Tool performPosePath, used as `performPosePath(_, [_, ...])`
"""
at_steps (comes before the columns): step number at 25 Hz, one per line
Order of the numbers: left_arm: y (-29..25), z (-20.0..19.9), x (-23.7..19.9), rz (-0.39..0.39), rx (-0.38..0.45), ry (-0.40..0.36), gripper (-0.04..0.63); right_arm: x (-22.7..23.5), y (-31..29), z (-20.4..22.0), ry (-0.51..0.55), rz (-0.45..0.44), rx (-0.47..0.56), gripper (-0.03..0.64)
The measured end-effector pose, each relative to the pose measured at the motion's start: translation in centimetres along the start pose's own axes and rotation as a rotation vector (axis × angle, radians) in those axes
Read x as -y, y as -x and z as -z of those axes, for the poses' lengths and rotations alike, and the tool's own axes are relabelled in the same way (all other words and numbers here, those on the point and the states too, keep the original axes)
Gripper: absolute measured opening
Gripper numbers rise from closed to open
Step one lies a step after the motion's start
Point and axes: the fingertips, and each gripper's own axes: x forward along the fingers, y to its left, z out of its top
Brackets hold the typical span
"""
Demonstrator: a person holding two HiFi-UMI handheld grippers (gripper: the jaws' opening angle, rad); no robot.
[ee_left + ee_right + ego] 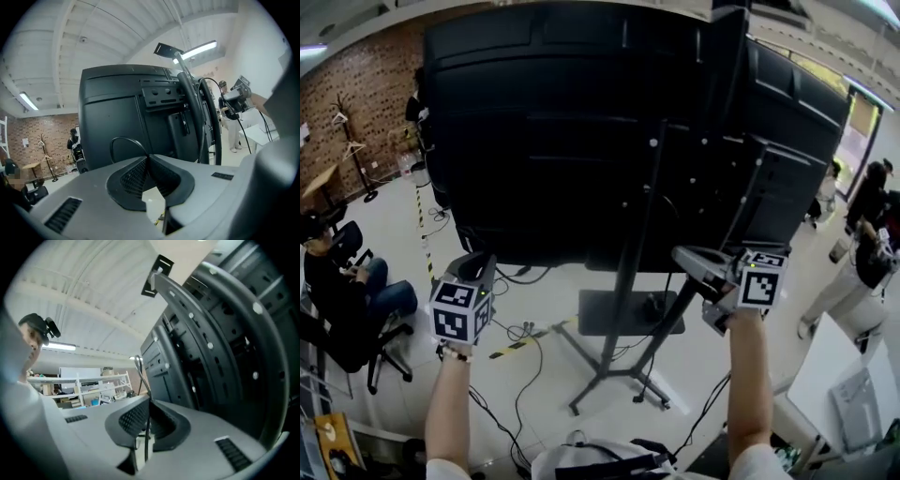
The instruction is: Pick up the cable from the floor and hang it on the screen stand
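Hanging step. Left tongs (148, 157) and right tongs (149, 401) each pinch the cable (124, 138), held mid-frame before the screen stand (622, 300). The next move likely requires draping it over a bracket.

Brick wall (356, 94), seated person (339, 281), perhaps a coat rack (355, 157)

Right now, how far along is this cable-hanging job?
Pickup looks done: the left claw and right claw are both shut on the thin black cable. In hand: the cable is held up close to the screen stand. Left: draping it on the stand; nothing shows it hung yet.
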Motion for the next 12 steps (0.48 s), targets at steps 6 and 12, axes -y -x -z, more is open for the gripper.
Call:
performPosePath(6, [-0.9,-4.6,0.9,0.075,0.086,-0.019,0.014,-2.4,-2.4,-9.5,-0.052,-0.030,0.245,0.009])
performPosePath(12, [-1.6,-8.0,2.3,0.121,0.143,-0.040,0.014,-1.7,-4.4,-14.7,-0.096,0.017,0.369,0.008])
